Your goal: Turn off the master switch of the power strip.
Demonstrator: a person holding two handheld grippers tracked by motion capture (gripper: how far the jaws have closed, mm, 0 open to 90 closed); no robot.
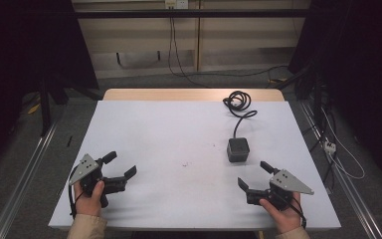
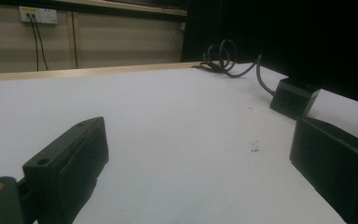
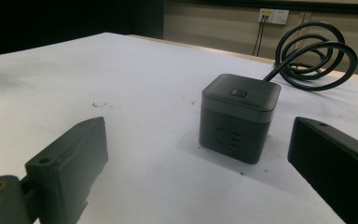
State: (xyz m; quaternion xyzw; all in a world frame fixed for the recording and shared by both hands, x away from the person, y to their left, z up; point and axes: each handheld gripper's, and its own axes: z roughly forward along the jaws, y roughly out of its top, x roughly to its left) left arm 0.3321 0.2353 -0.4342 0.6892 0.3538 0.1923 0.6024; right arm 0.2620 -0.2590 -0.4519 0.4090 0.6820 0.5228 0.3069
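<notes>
A dark grey cube-shaped power socket with a top button point(image 1: 238, 149) sits right of centre in the high view on the white-covered table point(image 1: 169, 134), its thick black cable point(image 1: 238, 103) coiled toward the upper edge, probably kept clear of the working area. The left gripper point(image 1: 121, 171), lower left, and the right gripper point(image 1: 252, 175), lower right, both rest near the table's front edge with jaws spread wide and empty, likely a ready pose. The cube lies just beyond the right gripper.

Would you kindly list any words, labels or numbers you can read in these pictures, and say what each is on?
No text can be read.
The power cube: socket slots on its side and a button on top, no lettering.
The wall outlet: a small yellow mark, too blurred to read.
</notes>
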